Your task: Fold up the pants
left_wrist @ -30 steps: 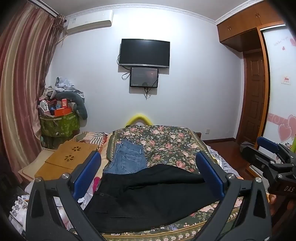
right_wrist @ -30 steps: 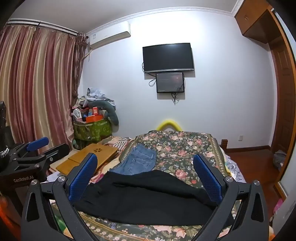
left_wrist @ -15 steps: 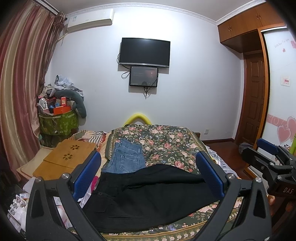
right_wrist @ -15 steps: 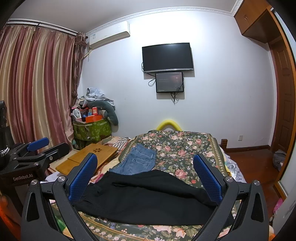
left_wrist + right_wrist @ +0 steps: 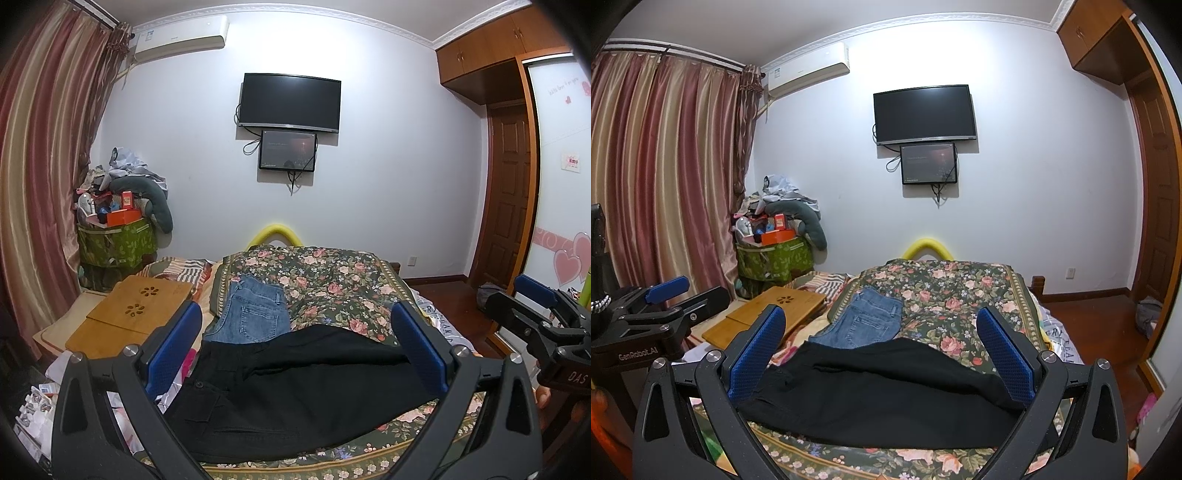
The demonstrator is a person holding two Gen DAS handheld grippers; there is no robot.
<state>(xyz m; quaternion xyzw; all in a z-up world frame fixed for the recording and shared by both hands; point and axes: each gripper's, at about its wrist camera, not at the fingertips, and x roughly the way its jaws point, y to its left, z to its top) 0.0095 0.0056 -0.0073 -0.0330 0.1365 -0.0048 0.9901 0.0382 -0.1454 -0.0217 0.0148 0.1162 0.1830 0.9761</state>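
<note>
Across the near edge of the bed (image 5: 334,275), in the left wrist view, the black pants (image 5: 295,387) are seen laid flat on the floral cover, waistband toward the left edge and legs running to the right. The left gripper (image 5: 297,350) is held above them with its blue pads spread wide apart and nothing between them. Blue jeans (image 5: 251,314) are seen folded just behind the black pants, toward the left edge. The right gripper (image 5: 535,314) is glimpsed at the right, off the bed.

In the right wrist view, the black pants (image 5: 882,387) are again shown along the near edge, with the right gripper (image 5: 881,352) held above them, pads wide apart and empty. The blue jeans (image 5: 866,321) are seen behind. The left gripper (image 5: 657,299) is seen at the left, parted, beside a bamboo lap desk (image 5: 775,310).
</note>
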